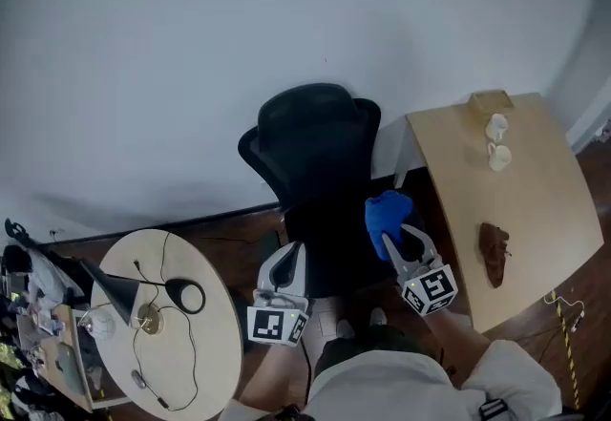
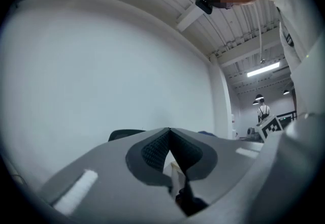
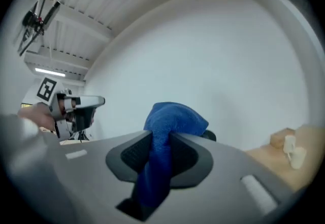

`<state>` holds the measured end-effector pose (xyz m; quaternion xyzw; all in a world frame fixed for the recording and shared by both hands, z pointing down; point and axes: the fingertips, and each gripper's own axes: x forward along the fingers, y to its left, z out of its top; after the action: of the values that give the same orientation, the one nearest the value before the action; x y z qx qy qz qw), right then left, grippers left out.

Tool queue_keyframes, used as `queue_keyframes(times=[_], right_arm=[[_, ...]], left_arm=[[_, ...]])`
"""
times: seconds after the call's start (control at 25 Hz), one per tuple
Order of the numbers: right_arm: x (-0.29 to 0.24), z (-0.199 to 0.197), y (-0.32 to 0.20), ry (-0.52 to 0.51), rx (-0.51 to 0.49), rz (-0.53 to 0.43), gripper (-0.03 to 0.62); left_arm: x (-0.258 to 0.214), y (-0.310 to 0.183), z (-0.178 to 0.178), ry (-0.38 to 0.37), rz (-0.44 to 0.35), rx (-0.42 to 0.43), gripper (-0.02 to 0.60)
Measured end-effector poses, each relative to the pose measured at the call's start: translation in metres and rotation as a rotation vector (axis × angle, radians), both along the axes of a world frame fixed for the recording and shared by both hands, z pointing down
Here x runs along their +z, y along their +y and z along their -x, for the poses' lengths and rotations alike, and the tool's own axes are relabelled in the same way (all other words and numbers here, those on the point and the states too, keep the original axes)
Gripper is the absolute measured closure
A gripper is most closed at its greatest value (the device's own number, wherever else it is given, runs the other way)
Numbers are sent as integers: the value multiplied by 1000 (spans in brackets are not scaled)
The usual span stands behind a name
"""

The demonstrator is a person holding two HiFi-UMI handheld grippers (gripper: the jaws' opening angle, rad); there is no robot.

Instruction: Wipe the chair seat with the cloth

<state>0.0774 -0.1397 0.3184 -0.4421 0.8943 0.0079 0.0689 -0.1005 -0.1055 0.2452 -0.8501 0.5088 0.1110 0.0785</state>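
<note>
At 9 o'clock in the head view, an open tray [image 1: 74, 367] holds a heap of small things too blurred to name. On the wooden table [image 1: 544, 209] at 3 o'clock stand two small white things [image 1: 497, 142] that may be cups, though they are too small to tell, and nothing of their insides shows. A brown lump [image 1: 494, 253] lies nearer on that table. The round table [image 1: 205, 352] at 8 o'clock carries a black lamp [image 1: 116, 290] and loose cable. The black chair [image 1: 320, 137] stands in the middle, its back toward the wall at 12 o'clock. Its seat [image 1: 329, 242] is a dark patch that merges with shadow, and its near edge is covered by the grippers and the person's body. The blue cloth [image 1: 387, 212] is at the seat's 3 o'clock edge, but I cannot tell whether it touches the seat. The right gripper [image 1: 402, 243] pinches the cloth [image 3: 175, 116] between its pads. In the right gripper view [image 3: 161, 137], the cloth's long axis runs along the jaws. Its bunched end stands out past the tips, and its tail trails back toward the gripper body. In the head view that bunched end points toward 11 o'clock. The left gripper [image 1: 286, 262], at the seat's 7 o'clock corner, has its jaws pressed together with nothing between them [image 2: 169, 131].
</note>
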Motion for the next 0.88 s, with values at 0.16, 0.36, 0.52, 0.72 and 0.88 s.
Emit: queue_keyframes(times=[0.16,0.36,0.52,0.72,0.88], right_arm=[[-81,2,98,-12,8,-197,500],[-135,3,174,-19,16,-321,499],[-140,6,194,-3,37,-344,499],[-127,8,205,-23,50,-322,499],[-125,4,216,-34,45,-307,497]], left_arm=[[-35,93,27,-9,-111,-23,517],[-54,150,56,13,-132,-52,517],[-53,161,60,-8,-135,-59,517],[-46,174,54,-40,-137,-47,517],[-52,189,45,-49,-150,-42,517]])
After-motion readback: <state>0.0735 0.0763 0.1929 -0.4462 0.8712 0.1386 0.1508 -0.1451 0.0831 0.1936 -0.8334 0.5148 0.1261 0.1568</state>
